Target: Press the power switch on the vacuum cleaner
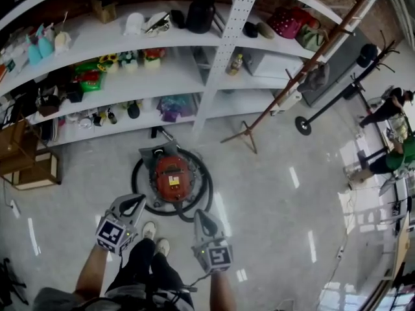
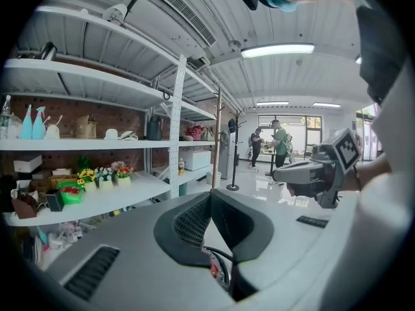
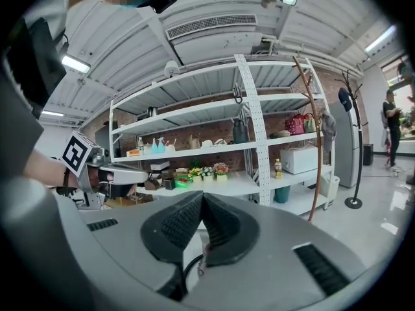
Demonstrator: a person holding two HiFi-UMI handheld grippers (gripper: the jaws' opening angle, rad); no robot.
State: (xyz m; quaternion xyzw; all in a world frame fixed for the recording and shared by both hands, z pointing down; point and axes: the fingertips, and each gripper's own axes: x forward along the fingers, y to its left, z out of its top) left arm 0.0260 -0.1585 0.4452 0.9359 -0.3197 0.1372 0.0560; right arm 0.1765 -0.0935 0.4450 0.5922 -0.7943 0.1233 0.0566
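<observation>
Gleaming pale floor (image 1: 272,193); white shelving (image 1: 188,67) behind vacuum cleaner (image 1: 172,177).

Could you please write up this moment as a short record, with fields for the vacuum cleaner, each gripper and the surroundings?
target: red canister vacuum cleaner on the pale glossy floor, with a black hose looped around it
left gripper: jaws together, nothing between them
right gripper: jaws together, nothing between them
contact: neither gripper looks to be touching the vacuum cleaner
power switch: cannot be made out
backdrop: white shelving unit holding small items
</observation>
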